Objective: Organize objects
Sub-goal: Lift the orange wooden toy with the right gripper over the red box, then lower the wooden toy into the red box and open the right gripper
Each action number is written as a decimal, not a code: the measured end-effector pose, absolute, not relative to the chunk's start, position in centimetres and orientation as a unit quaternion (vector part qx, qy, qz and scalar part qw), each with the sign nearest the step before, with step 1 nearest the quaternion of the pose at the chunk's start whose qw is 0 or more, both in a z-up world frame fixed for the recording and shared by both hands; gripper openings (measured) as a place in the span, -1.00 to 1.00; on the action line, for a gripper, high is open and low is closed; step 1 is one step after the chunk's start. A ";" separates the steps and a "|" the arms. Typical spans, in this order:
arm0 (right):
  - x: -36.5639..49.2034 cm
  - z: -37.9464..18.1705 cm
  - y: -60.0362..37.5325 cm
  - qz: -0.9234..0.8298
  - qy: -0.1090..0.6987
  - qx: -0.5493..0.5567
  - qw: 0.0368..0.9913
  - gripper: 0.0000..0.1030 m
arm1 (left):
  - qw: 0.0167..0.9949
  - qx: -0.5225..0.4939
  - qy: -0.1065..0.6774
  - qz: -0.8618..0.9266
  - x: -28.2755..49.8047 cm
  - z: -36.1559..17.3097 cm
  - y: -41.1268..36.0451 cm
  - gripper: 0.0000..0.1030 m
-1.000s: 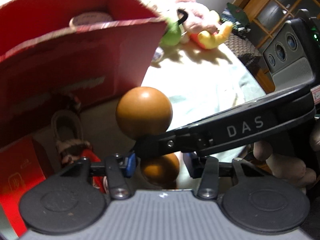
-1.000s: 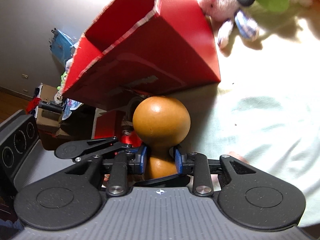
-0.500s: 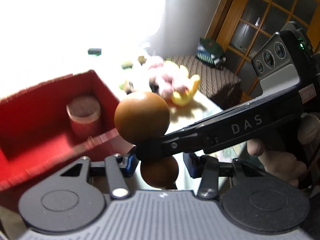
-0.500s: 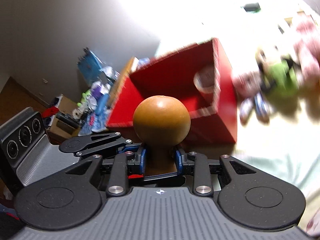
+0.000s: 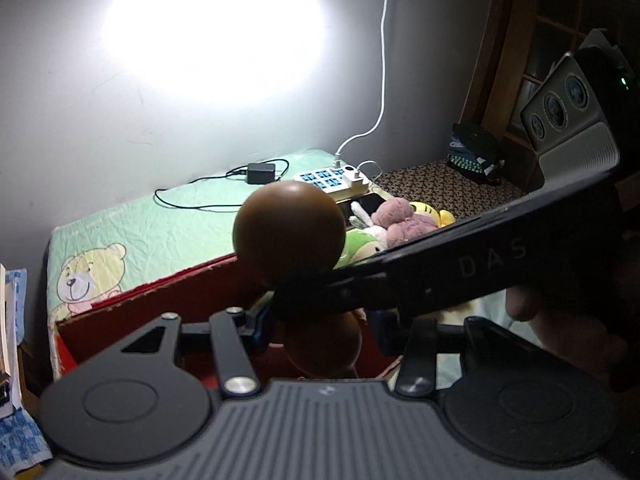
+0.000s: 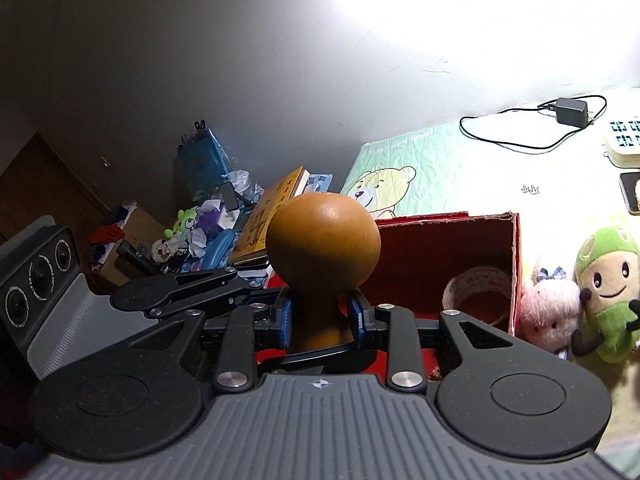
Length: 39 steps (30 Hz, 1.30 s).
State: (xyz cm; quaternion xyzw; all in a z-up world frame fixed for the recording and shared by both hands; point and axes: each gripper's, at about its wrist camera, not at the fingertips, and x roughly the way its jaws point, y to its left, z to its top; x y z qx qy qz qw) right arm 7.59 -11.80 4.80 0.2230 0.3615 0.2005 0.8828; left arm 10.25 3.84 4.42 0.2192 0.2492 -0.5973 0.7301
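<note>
— While the right gripper [image 6: 320,322] stays clamped on the gourd's [image 6: 323,240] neck, is the left gripper [image 5: 322,330] gripping too?
— Apart, it seems. Ease rightward above the red box [image 6: 460,240], lower beside the tape roll [image 6: 478,288], then release.

Tape roll [image 6: 478,294] in box [image 6: 440,236] — plush toys [image 6: 580,300] beside

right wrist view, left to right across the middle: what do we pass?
Grey camera block of the other gripper → floor clutter pile with yellow book → brown wooden gourd → open red cardboard box → clear tape roll → pink plush → green plush doll.
</note>
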 end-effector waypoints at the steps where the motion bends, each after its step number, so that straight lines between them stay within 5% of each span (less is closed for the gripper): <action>1: 8.1 4.6 -11.6 0.200 0.363 0.221 0.883 -0.41 | 0.732 0.218 0.254 -0.593 10.9 4.2 3.6 -0.09; 21: 16.3 -4.6 -8.5 0.165 0.499 0.210 0.824 -0.41 | 0.722 0.275 0.376 -0.511 19.9 -5.1 -0.5 -0.08; 39: 18.1 -8.1 -8.5 0.119 0.561 0.234 0.785 -0.39 | 0.715 0.331 0.441 -0.430 21.8 -8.4 -2.5 0.29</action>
